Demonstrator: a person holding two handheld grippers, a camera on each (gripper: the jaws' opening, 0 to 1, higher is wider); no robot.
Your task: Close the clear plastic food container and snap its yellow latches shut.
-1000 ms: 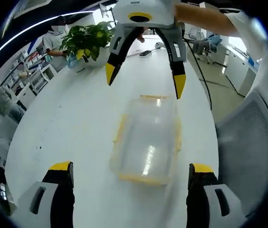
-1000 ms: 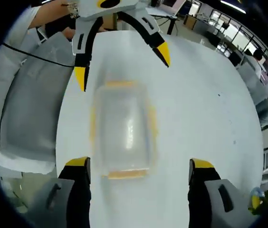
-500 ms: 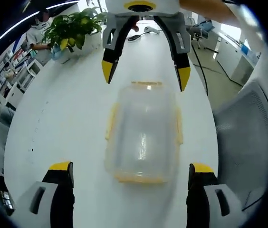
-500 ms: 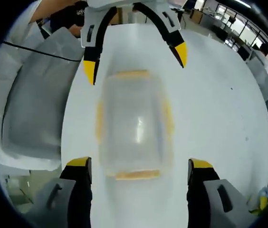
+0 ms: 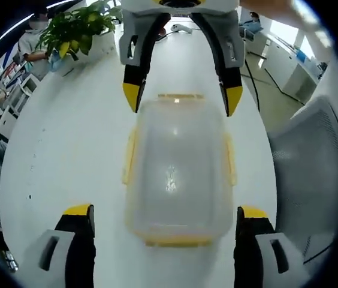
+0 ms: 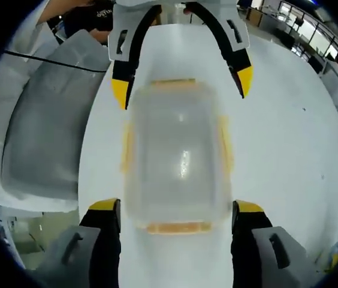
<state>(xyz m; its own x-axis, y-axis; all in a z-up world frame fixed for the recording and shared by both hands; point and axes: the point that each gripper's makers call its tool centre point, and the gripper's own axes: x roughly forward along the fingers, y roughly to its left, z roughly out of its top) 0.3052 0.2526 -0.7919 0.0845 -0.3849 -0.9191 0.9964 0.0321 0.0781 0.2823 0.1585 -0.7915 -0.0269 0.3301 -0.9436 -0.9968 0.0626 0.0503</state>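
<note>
A clear plastic container with its lid on lies on the white table. Yellow latches line its sides and both ends; I cannot tell whether they are snapped. My left gripper is open, its jaws straddling the container's near end. My right gripper faces it, open, with its tips at the far end's corners. In the right gripper view the same container sits between my right gripper's open jaws. There the left gripper brackets the far end.
A grey mesh chair stands close to the table edge beside the container, seen also as the chair. A potted plant stands at the far end of the table. People and office furniture are in the background.
Both grippers have closed in on the container from opposite ends. It now looks larger, and each gripper's tips reach its corners. The container itself has stayed put.
</note>
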